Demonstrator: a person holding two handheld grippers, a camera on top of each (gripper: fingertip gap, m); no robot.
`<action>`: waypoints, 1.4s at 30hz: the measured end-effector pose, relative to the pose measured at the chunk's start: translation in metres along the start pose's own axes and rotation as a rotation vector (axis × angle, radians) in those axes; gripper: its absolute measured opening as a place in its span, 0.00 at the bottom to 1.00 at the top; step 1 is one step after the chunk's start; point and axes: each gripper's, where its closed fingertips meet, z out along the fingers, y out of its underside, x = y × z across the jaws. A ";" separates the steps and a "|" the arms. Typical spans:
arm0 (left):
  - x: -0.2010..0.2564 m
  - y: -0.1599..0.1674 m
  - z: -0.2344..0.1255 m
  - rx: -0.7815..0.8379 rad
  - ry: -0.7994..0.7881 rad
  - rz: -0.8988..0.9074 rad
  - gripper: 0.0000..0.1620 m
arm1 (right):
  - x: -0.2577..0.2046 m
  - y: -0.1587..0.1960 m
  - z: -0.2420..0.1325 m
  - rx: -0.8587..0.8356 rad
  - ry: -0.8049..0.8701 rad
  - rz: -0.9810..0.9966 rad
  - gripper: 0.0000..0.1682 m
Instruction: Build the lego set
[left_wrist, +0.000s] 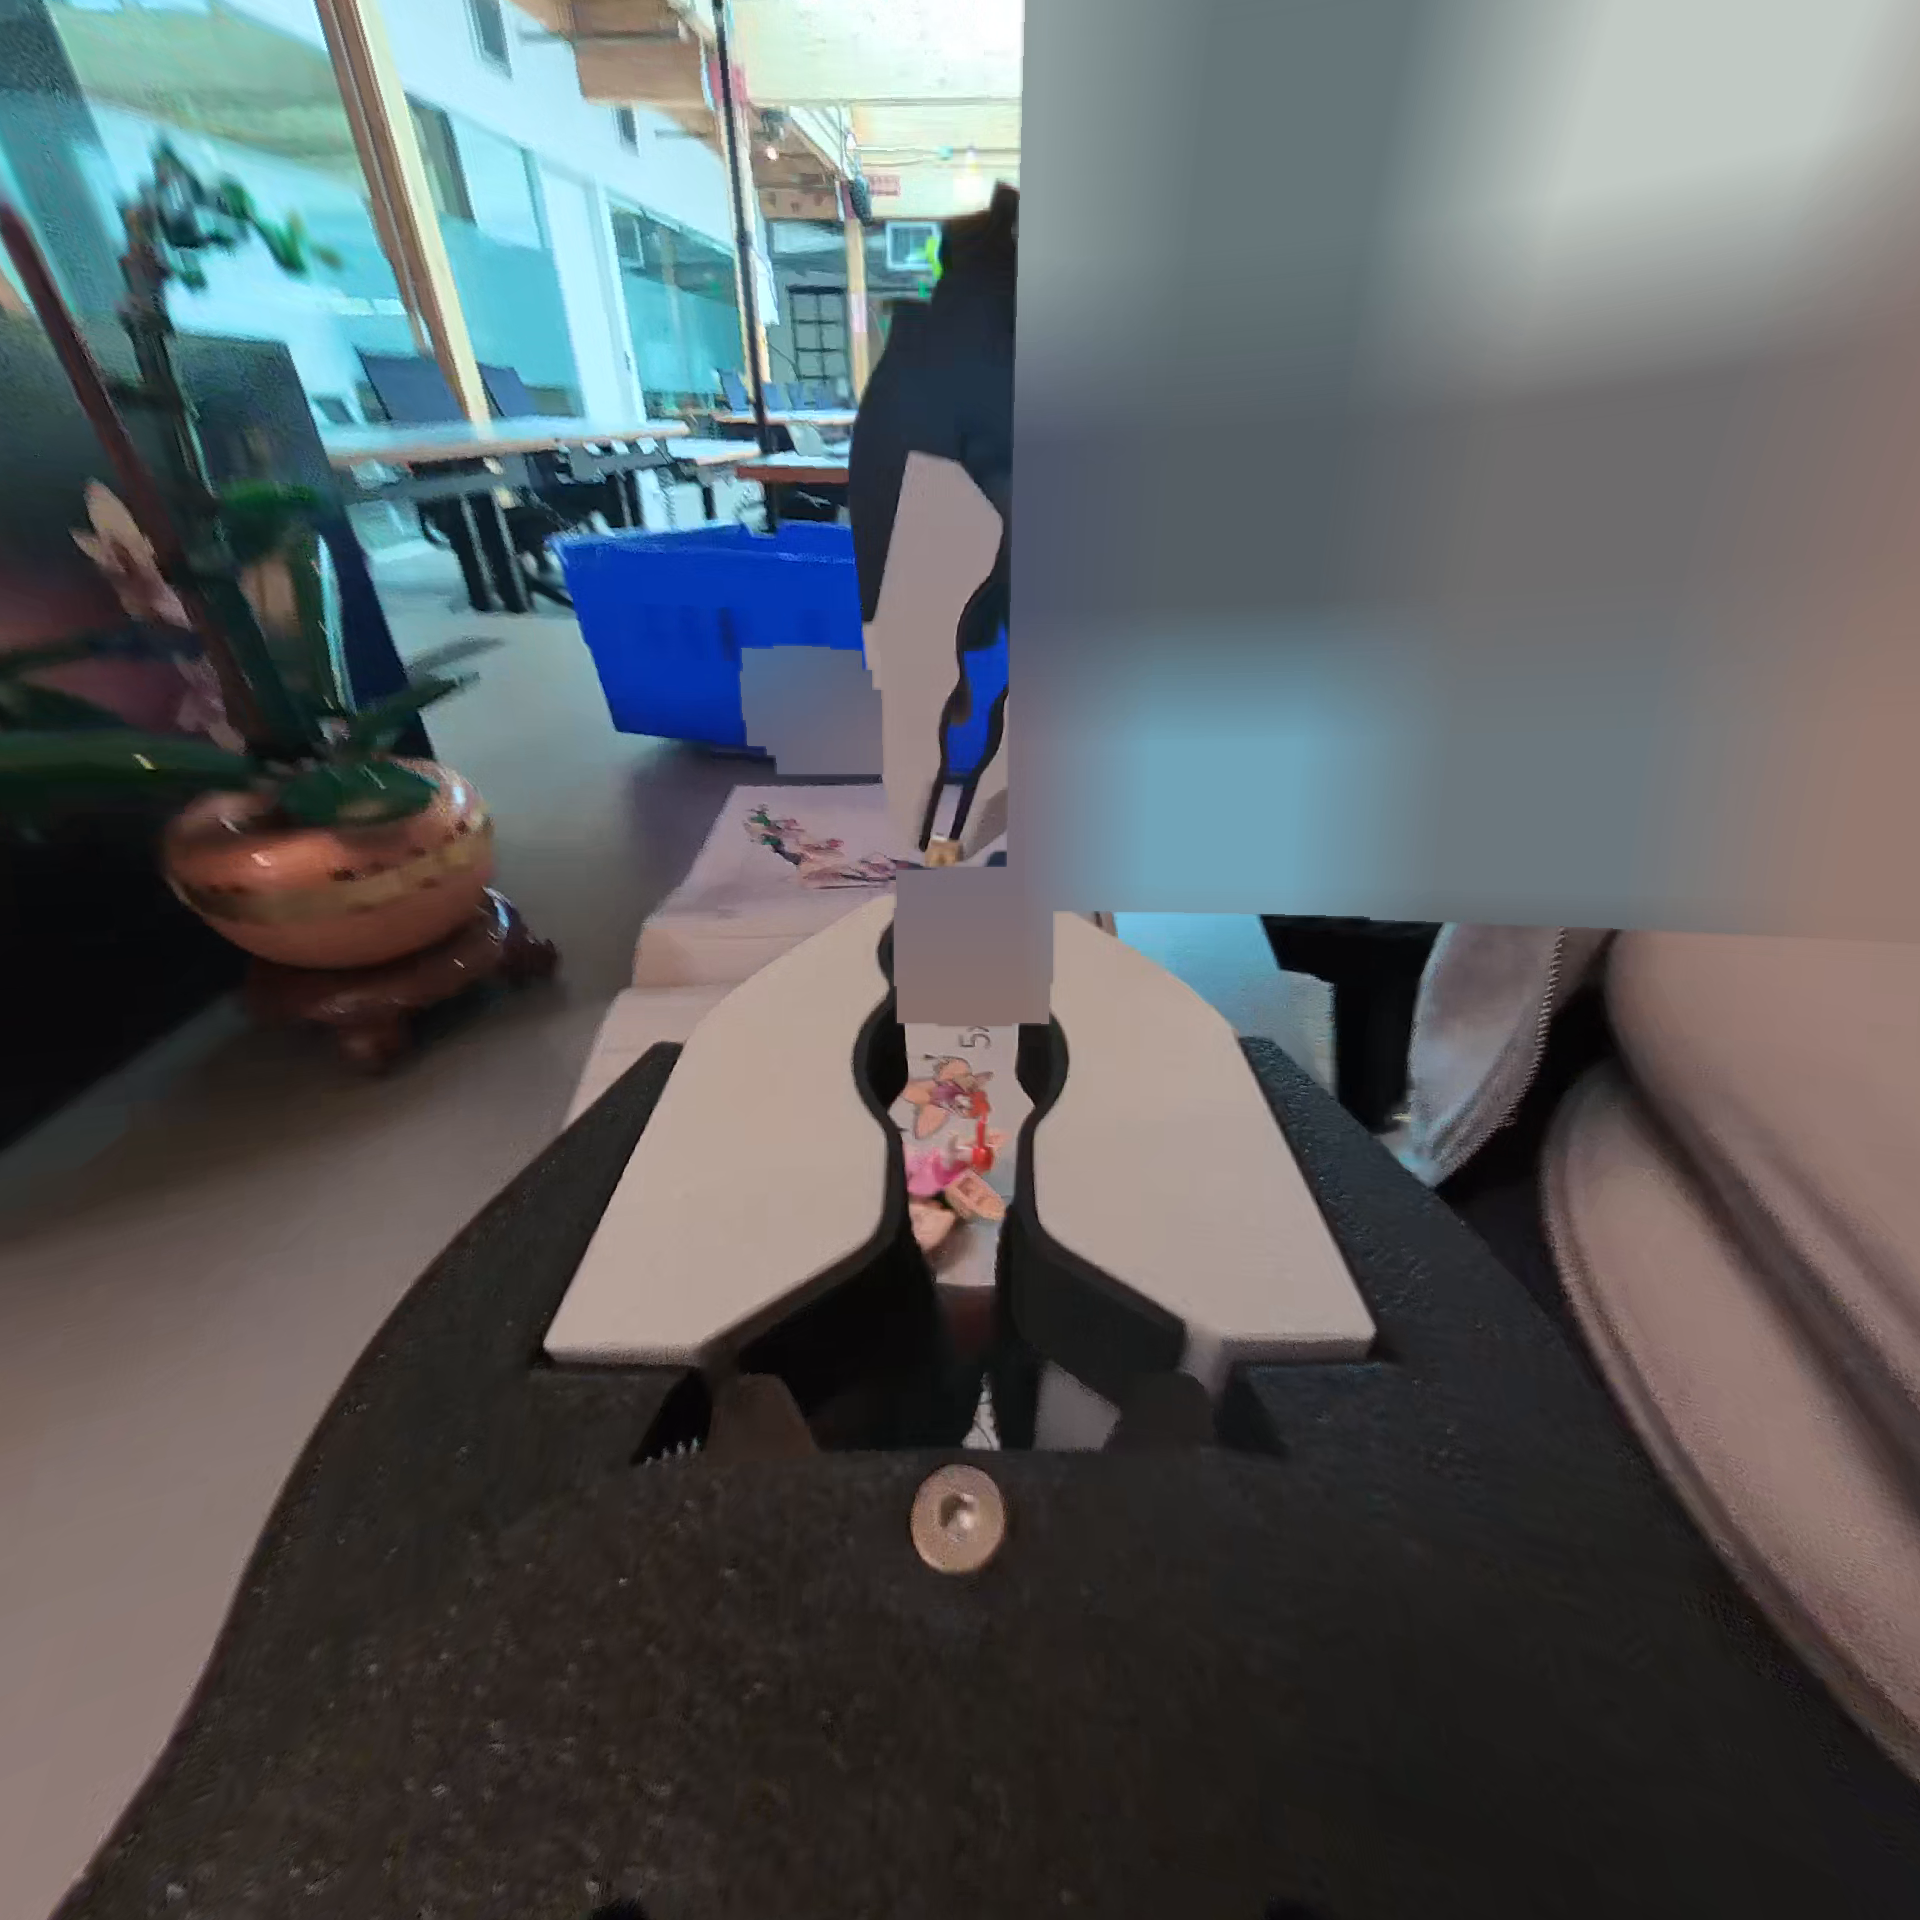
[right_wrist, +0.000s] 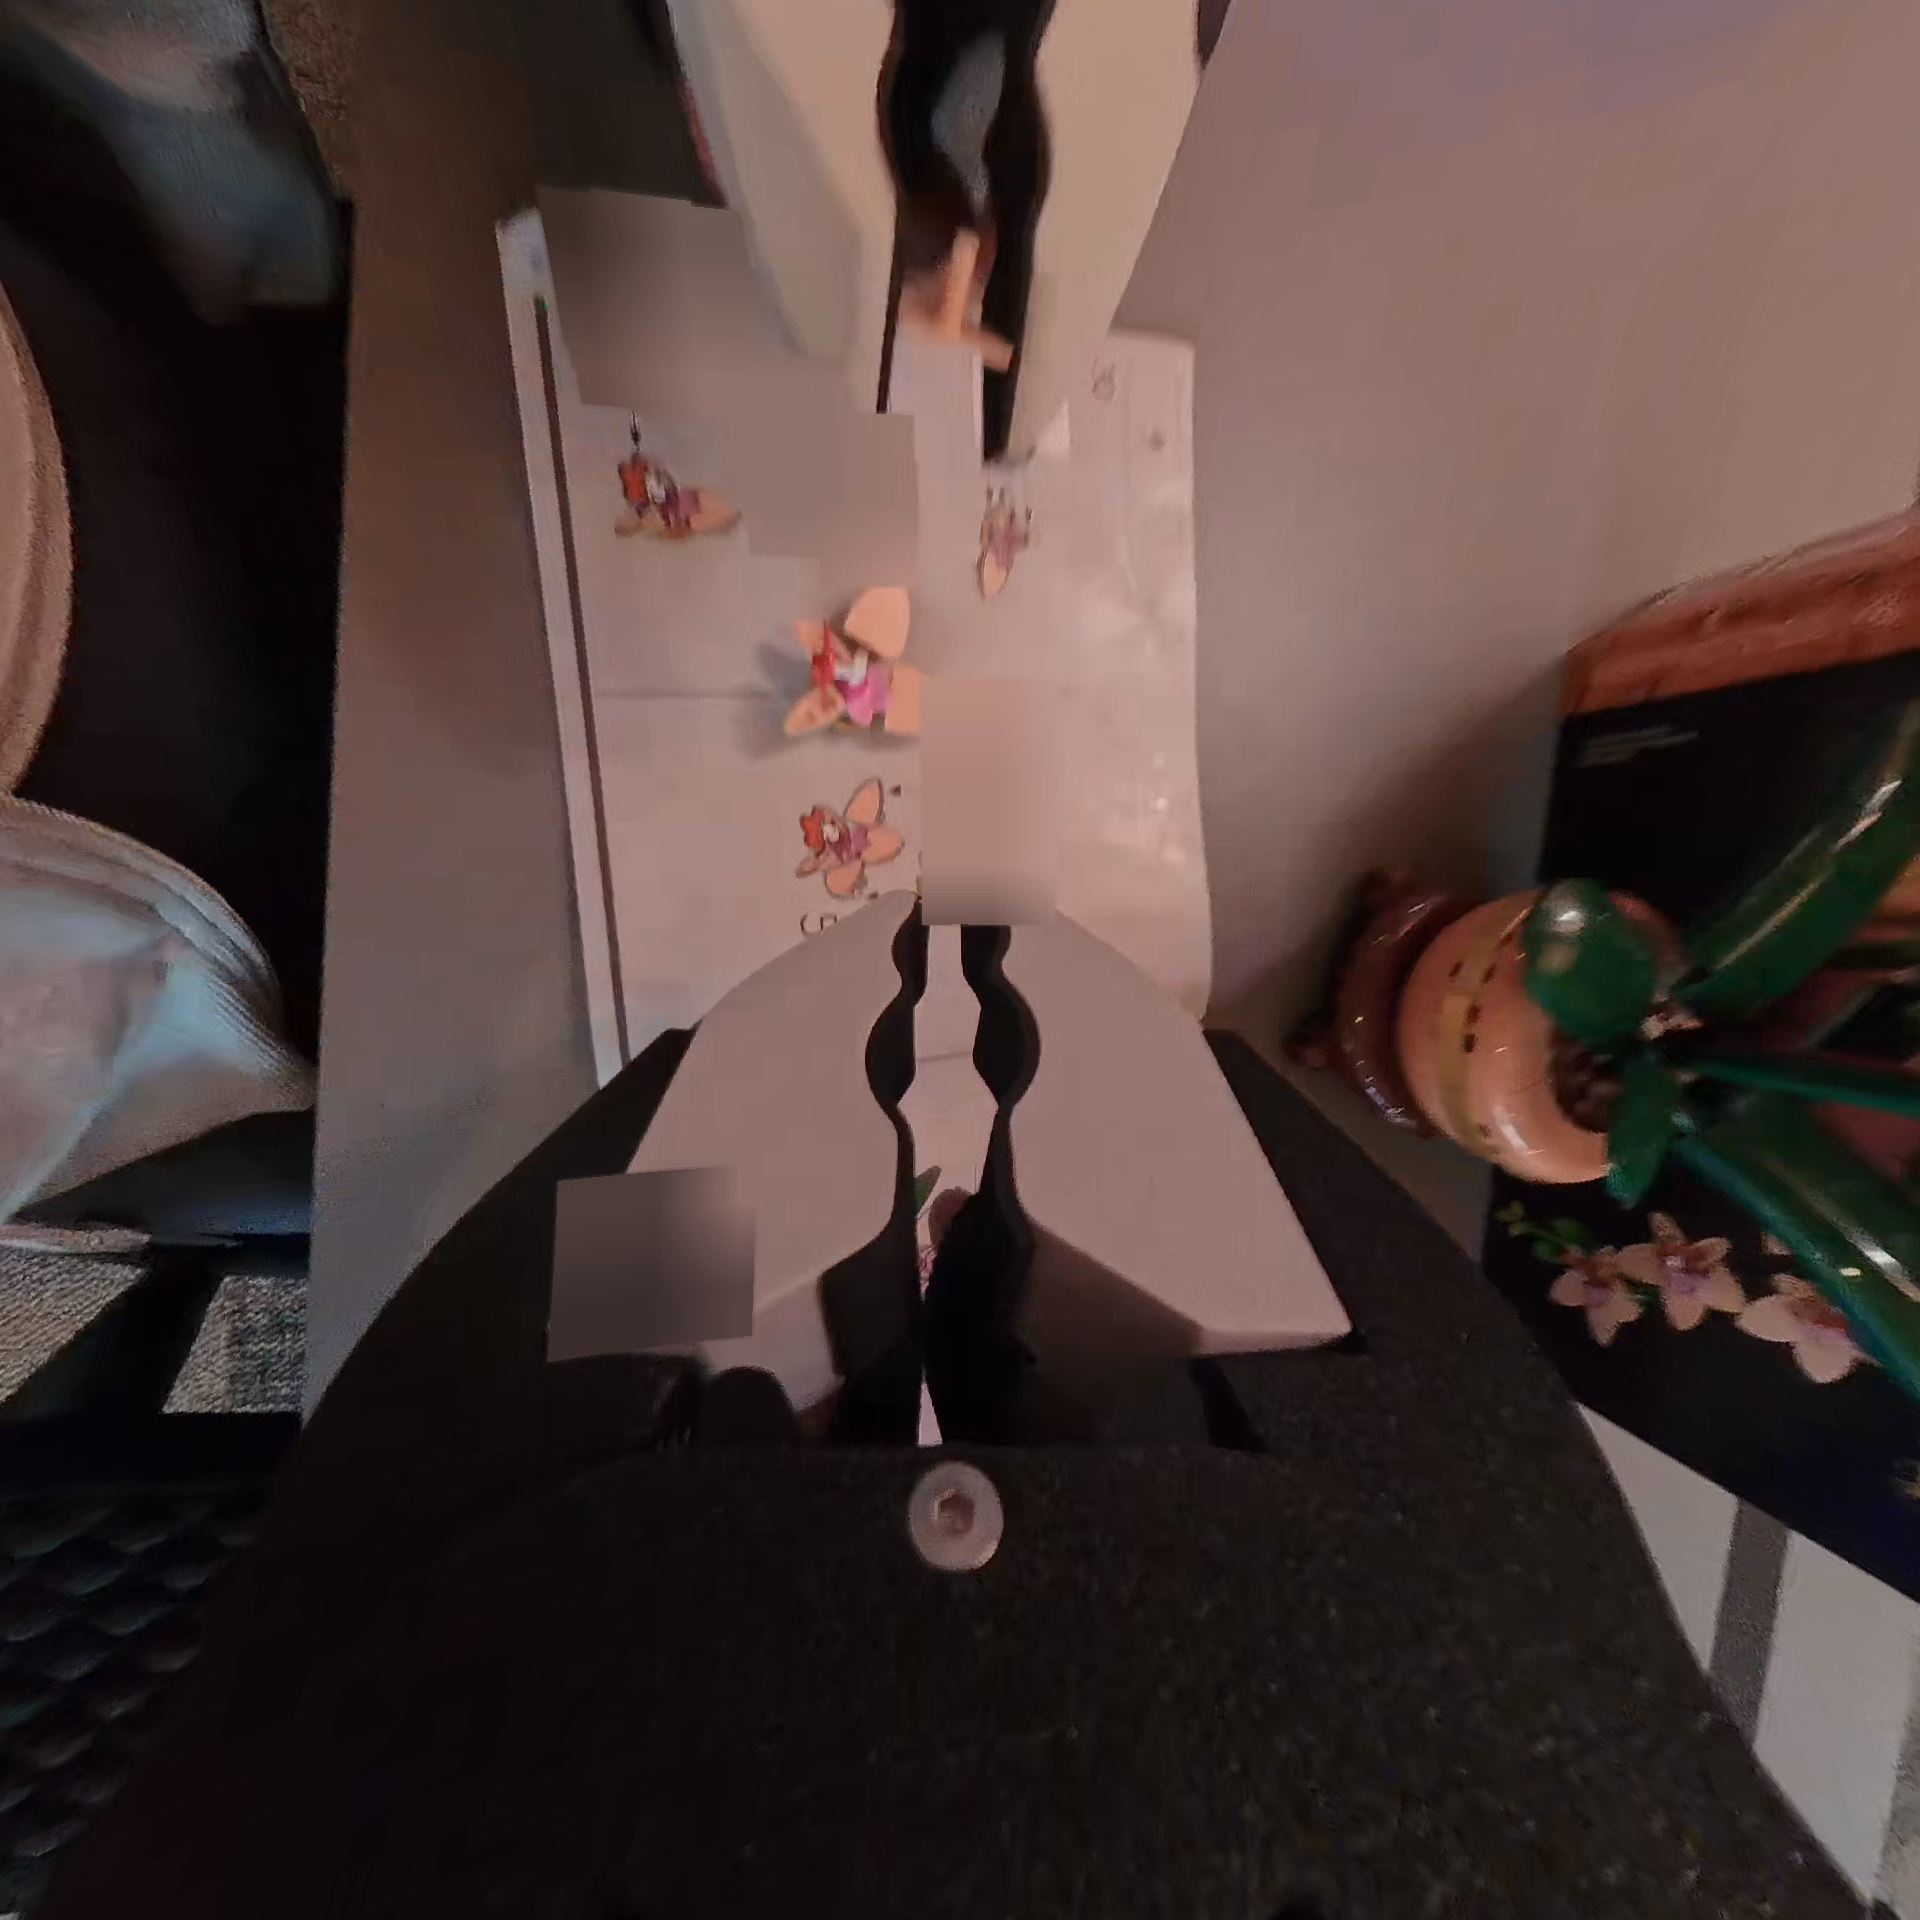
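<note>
My left gripper (left_wrist: 971, 935) hovers low over an open instruction booklet (left_wrist: 748, 883) with orchid pictures; a mosaic patch hides its tips. In the right wrist view the left gripper (right_wrist: 945, 416) appears shut on a small tan lego piece (right_wrist: 966, 301). My right gripper (right_wrist: 940, 914) points down over the booklet (right_wrist: 727, 727), its fingers almost together. In the left wrist view the right gripper (left_wrist: 940, 842) pinches a tiny tan piece (left_wrist: 943, 854) just above the page. The two grippers face each other, close together. A built lego orchid in a pink pot (left_wrist: 322, 862) stands left of the booklet.
The orchid pot also shows in the right wrist view (right_wrist: 1507, 1039), next to a black box with flower pictures (right_wrist: 1714, 1299). A blue bin (left_wrist: 707, 623) stands beyond the grey table (left_wrist: 260, 1247). A person's light clothing (left_wrist: 1714, 1247) is close on the right.
</note>
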 end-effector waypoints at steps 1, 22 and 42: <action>0.002 -0.003 0.000 0.015 -0.005 0.037 0.10 | 0.001 -0.010 -0.005 0.015 0.001 0.001 0.04; 0.016 0.067 0.008 -0.589 -0.041 0.082 0.09 | -0.026 -0.029 0.024 -0.086 -0.228 0.222 0.03; 0.024 0.088 0.016 -0.675 0.009 0.048 0.09 | -0.047 -0.008 0.057 -0.118 -0.242 0.277 0.03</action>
